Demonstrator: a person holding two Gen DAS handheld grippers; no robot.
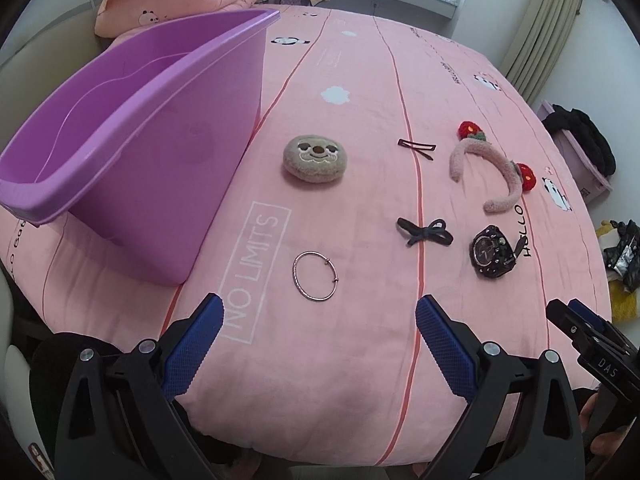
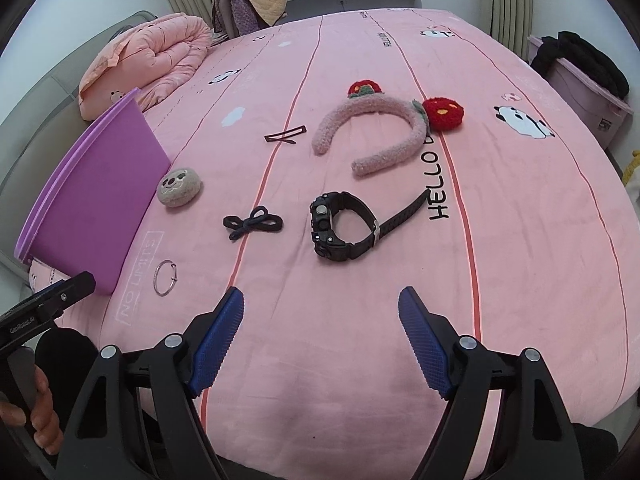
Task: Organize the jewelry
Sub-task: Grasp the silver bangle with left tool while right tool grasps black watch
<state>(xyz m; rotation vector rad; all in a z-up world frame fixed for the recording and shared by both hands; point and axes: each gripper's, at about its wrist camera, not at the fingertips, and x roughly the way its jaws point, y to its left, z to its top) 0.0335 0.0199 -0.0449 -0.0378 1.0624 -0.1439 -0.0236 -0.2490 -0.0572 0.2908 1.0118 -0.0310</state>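
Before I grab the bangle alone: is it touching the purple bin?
Apart. The left wrist view shows pink sheet between the bangle and the purple bin.

Home bedroom: bed in pink panda sheet (image 1: 360, 60), folded quilt (image 2: 160, 52), window curtains (image 1: 540, 20).

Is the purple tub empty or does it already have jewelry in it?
Empty as far as visible: the purple tub shows bare walls inside; its bottom is partly hidden.

Two low wrist views across one pink bed (image 1: 360, 360), both sharing its scattered accessories.
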